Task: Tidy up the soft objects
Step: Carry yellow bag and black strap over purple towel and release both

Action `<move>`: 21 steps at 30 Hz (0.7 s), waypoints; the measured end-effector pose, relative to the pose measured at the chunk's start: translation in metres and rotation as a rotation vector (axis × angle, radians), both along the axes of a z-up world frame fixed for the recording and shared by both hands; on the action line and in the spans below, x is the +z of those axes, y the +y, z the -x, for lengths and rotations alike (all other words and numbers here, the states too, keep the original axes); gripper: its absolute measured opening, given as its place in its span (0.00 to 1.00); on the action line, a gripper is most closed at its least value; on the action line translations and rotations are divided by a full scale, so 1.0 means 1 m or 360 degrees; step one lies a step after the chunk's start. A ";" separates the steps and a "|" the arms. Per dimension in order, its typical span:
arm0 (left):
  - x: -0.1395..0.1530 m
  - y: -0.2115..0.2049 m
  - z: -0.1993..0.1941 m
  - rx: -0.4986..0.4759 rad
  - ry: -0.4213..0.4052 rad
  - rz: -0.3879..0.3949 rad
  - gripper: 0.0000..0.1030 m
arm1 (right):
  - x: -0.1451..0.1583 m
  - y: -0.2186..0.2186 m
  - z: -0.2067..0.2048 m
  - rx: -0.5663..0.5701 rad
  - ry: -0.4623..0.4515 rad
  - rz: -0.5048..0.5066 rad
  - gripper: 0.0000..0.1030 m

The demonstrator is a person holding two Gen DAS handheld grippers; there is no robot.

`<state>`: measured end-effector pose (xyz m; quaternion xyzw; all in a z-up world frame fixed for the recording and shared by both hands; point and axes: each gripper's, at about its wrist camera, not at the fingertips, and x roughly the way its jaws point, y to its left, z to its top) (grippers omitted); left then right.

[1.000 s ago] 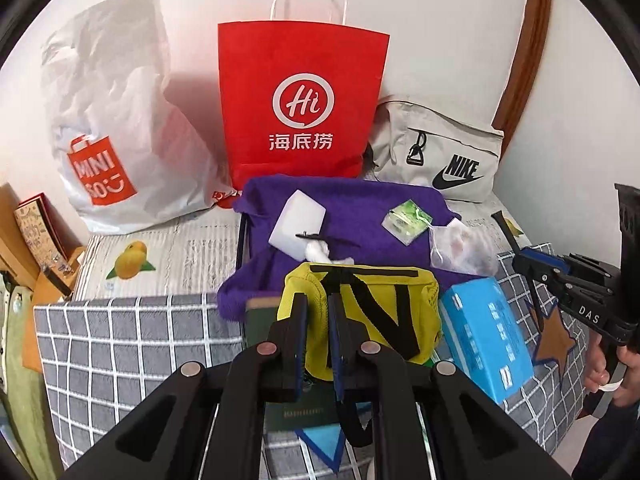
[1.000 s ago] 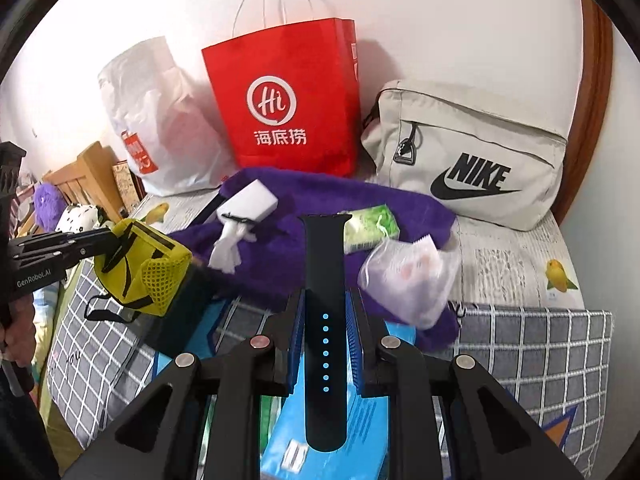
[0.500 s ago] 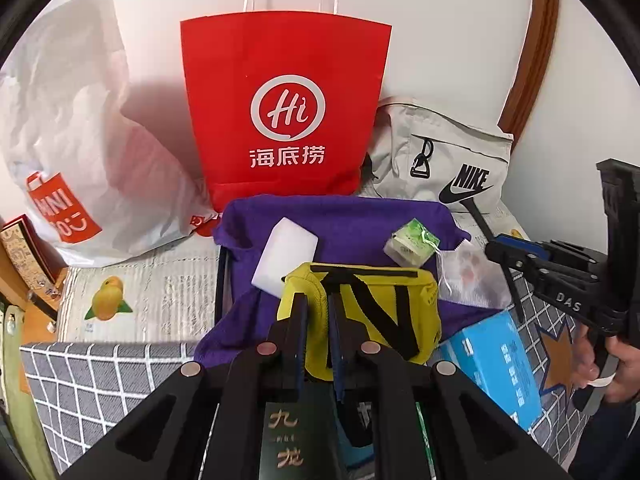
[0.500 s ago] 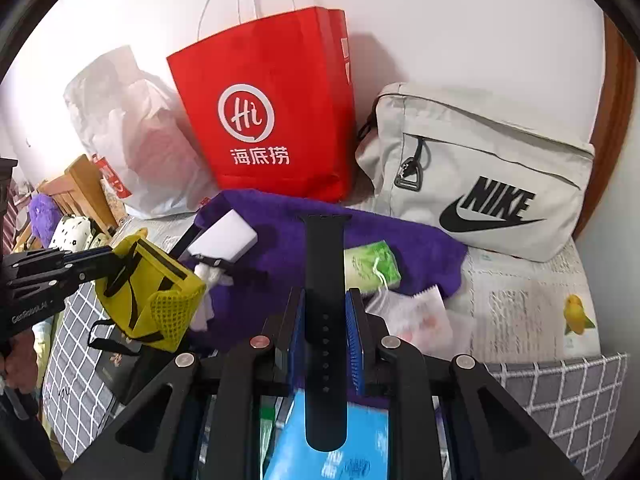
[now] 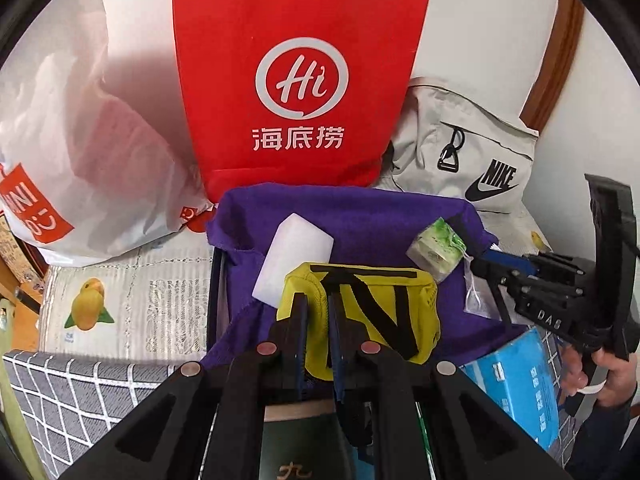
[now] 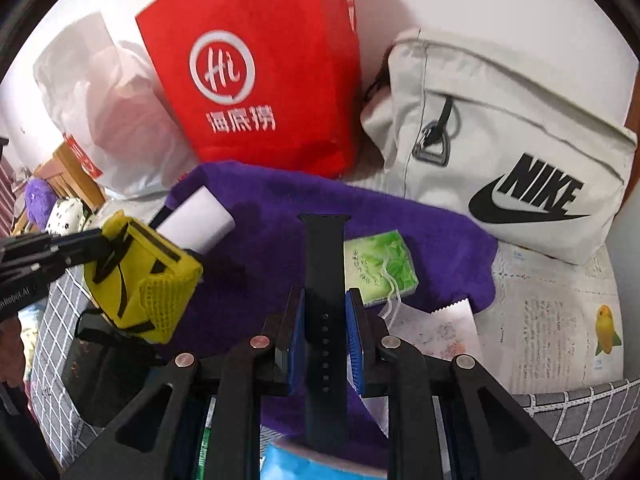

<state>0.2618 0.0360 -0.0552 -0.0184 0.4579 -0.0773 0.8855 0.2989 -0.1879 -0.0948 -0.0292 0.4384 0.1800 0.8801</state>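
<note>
My left gripper (image 5: 318, 312) is shut on a yellow mesh pouch with black straps (image 5: 372, 312), hanging over a purple towel (image 5: 360, 216). The same yellow pouch (image 6: 140, 276) shows at the left of the right wrist view. My right gripper (image 6: 325, 304) is shut on a black watch strap (image 6: 324, 264) that sticks out past its pads above the purple towel (image 6: 272, 208). On the towel lie a white foam block (image 5: 294, 256), a green tissue pack (image 6: 378, 266) and a clear sachet (image 6: 432, 328).
A red paper bag (image 5: 296, 80), a white plastic bag (image 5: 80, 140) and a grey Nike bag (image 6: 508, 144) stand against the wall behind the towel. A blue box (image 5: 520, 380) lies on the grey checked blanket (image 5: 72, 396). A hand (image 5: 612, 376) holds the right gripper.
Both grippers have moved forward and lower towards the purple towel and the bags, which now look larger. Each keeps its hold: pouch on the left, watch strap on the right.
</note>
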 end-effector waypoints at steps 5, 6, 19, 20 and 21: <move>-0.007 -0.003 -0.008 -0.0014 0.0024 -0.0001 0.10 | -0.014 0.005 -0.009 0.0015 0.0049 0.0041 0.20; -0.008 -0.004 -0.010 -0.0017 0.0030 -0.0002 0.10 | -0.017 0.005 -0.011 0.0017 0.0064 0.0048 0.20; -0.011 -0.015 -0.023 -0.0043 0.0052 -0.0058 0.10 | -0.038 0.010 -0.030 0.0026 0.0191 0.0053 0.21; -0.011 -0.015 -0.024 -0.0042 0.0052 -0.0059 0.10 | -0.038 0.010 -0.029 0.0028 0.0186 0.0052 0.23; -0.012 -0.016 -0.024 -0.0042 0.0053 -0.0062 0.10 | -0.038 0.010 -0.028 0.0030 0.0185 0.0060 0.31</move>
